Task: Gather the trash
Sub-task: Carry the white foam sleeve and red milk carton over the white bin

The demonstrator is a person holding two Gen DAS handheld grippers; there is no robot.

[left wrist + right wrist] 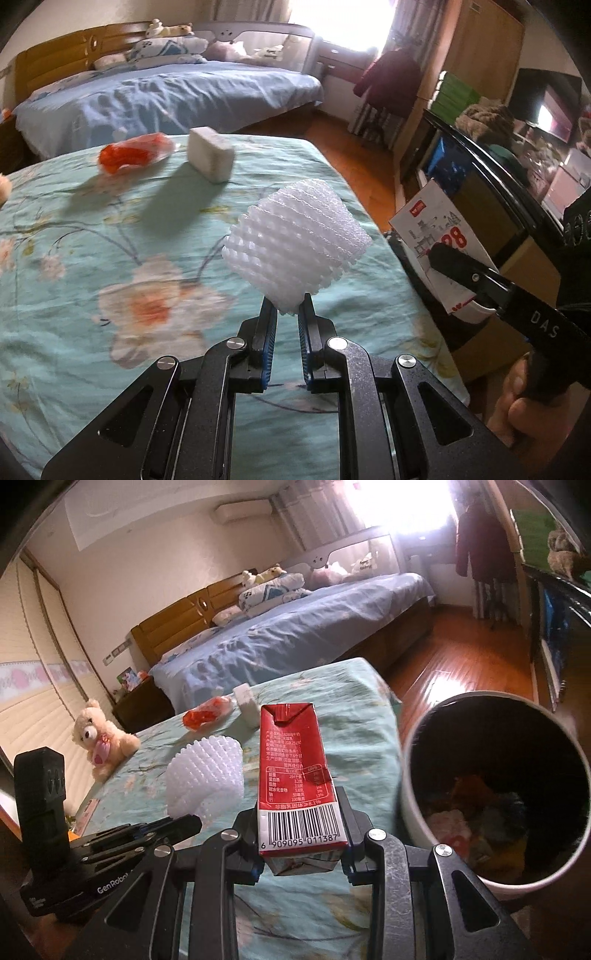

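Here we cannot make out the rubbish heaped in the dark bin (413, 812). We count two pieces in hand, two left on the floral cloth (92, 258): an orange wrapper (135, 152) and a white block (210, 153). The left gripper (287, 314) pinches the white foam net (295, 251) at its lower edge; the right gripper (301, 827) clamps the red carton's (295, 760) base, just left of the bin.

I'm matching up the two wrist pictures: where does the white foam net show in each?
Left wrist view: white foam net at centre, pinched in the left gripper, above the floral cloth.
Right wrist view: same net left of centre, beside the red carton.
Shared landmark: orange-red wrapper beside the white block.
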